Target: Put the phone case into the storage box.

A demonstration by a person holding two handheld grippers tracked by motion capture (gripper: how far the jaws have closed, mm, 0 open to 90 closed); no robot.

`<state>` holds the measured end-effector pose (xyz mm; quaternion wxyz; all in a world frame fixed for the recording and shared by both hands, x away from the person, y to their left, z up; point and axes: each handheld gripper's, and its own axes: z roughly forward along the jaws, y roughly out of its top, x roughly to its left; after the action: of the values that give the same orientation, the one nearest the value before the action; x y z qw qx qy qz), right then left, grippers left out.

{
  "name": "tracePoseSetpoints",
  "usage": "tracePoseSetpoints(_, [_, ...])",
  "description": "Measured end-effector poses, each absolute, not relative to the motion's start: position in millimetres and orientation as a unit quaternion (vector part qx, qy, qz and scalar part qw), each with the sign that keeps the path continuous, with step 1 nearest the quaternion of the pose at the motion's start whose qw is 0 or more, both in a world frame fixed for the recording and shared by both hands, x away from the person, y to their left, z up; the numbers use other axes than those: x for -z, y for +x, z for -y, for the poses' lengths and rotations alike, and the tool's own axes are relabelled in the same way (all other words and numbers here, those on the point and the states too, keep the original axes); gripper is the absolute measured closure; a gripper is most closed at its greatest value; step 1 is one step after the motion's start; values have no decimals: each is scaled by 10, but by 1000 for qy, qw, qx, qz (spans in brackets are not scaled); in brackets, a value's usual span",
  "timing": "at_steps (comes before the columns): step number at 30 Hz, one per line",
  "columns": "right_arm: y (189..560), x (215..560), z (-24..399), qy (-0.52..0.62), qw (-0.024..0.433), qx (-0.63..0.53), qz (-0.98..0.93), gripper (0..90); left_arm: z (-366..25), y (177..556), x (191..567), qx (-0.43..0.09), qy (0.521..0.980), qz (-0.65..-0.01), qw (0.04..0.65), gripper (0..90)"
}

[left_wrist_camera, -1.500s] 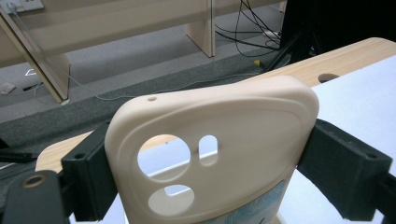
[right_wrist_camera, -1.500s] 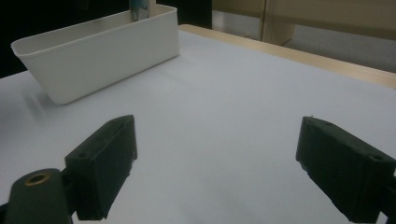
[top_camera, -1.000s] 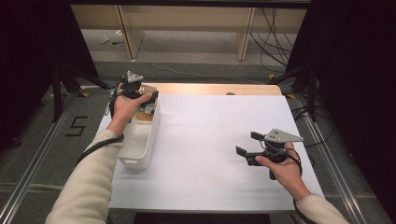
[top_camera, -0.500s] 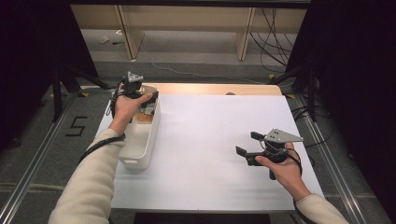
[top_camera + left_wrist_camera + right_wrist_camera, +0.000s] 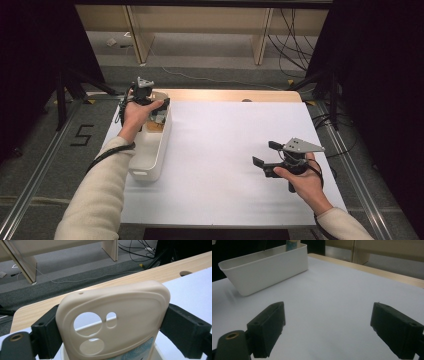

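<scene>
While the left hand-held gripper (image 5: 110, 340) hangs over the far end of the white bin (image 5: 150, 155), it's clamped on a beige phone case (image 5: 112, 320), one black jaw pressed to each long edge. So the case stands upright with its long axis running vertical, camera-cutout end up and the lower end down inside the bin. Looks like soft matte silicone: rounded corners, two big round holes plus a small oval slot near the top, and a bit of blue-patterned print peeking out at the bottom. It sits square between the jaws, back face toward the gripper's camera. Over on the right side of the white table (image 5: 225, 150), the right hand-held gripper (image 5: 267, 155) sits low with its jaws spread wide, nothing between them, well apart from the bin.
</scene>
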<state>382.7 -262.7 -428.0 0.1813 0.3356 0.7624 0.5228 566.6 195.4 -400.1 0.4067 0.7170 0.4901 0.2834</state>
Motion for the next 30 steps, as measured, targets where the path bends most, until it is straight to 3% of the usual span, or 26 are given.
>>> tracePoseSetpoints(30, [3836, 4292, 2624, 336, 180, -522, -763, 133, -1921, 5775, 4006, -285, 720, -496, 392, 102])
